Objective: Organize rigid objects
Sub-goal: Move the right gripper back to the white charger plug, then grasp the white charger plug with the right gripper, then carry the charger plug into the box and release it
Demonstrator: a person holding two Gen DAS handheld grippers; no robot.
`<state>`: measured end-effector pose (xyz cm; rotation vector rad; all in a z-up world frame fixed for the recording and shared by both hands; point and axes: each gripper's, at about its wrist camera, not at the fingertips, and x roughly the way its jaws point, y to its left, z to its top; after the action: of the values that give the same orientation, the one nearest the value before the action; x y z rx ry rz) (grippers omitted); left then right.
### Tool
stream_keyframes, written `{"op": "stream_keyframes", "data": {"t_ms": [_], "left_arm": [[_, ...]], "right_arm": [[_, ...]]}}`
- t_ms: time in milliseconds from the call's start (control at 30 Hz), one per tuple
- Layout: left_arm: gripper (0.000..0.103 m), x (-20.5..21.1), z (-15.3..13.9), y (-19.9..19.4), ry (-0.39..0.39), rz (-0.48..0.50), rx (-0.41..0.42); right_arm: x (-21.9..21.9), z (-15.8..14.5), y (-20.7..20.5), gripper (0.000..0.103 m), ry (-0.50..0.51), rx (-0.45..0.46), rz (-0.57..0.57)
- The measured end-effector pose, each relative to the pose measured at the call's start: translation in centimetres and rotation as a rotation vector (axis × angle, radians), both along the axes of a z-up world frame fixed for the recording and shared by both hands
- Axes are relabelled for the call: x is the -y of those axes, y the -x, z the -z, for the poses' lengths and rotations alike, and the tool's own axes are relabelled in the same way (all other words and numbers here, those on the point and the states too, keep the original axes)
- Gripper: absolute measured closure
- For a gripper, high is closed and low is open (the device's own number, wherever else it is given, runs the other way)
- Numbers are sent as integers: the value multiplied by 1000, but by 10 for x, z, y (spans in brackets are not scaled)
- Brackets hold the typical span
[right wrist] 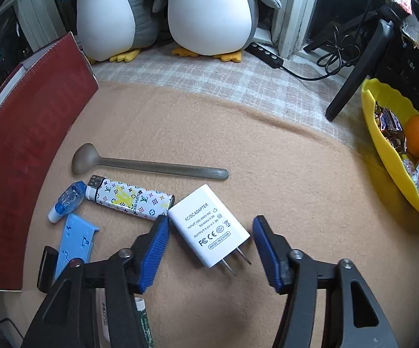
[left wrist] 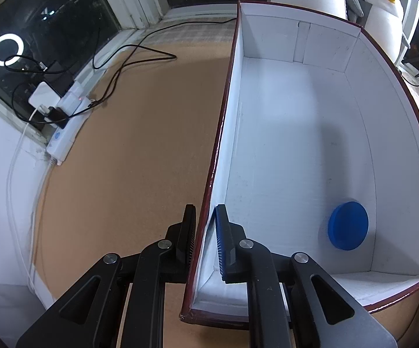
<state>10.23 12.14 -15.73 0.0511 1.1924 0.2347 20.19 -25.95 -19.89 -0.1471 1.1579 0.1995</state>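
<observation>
Right wrist — adapter (right wrist: 208,225) between open pads (right wrist: 154,253)

- Home room, by a window (left wrist: 35,23) at night.
- Plush penguins (right wrist: 209,14) on blanket-covered surface (right wrist: 267,159).
- Yellow snack bowl (right wrist: 383,145) holding oranges and sweets.
- Power strip (left wrist: 67,124) with chargers.

Red box (left wrist: 282,133) w/ white inside, open top; blue round disc (left wrist: 348,225) flat on its floor near one corner. On tan cloth beside box: white AC adapter (right wrist: 209,226), prongs toward camera; patterned lighter (right wrist: 129,198); grey spoon (right wrist: 148,166); blue plastic piece (right wrist: 74,242).
</observation>
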Motion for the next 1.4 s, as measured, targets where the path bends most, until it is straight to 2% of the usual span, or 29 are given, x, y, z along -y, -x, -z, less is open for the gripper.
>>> {"op": "stream_keyframes", "data": {"t_ms": [100, 200, 500, 733, 1067, 1400], "left_arm": [[92, 0, 0, 0, 4, 0, 2], [92, 0, 0, 0, 6, -1, 4], [92, -3, -1, 3, 35, -2, 32], [92, -6, -3, 7, 74, -6, 60], [92, -11, -9, 16, 138, -3, 111], [93, -15, -15, 24, 169, 3, 147]], "right_arm": [[1, 2, 1, 65, -1, -9, 9], [3, 1, 4, 68, -9, -14, 20], [4, -22, 25, 71, -17, 49, 60], [-12, -58, 50, 71, -26, 118, 50], [-80, -116, 95, 71, -98, 206, -80], [-152, -119, 120, 71, -124, 201, -202]]}}
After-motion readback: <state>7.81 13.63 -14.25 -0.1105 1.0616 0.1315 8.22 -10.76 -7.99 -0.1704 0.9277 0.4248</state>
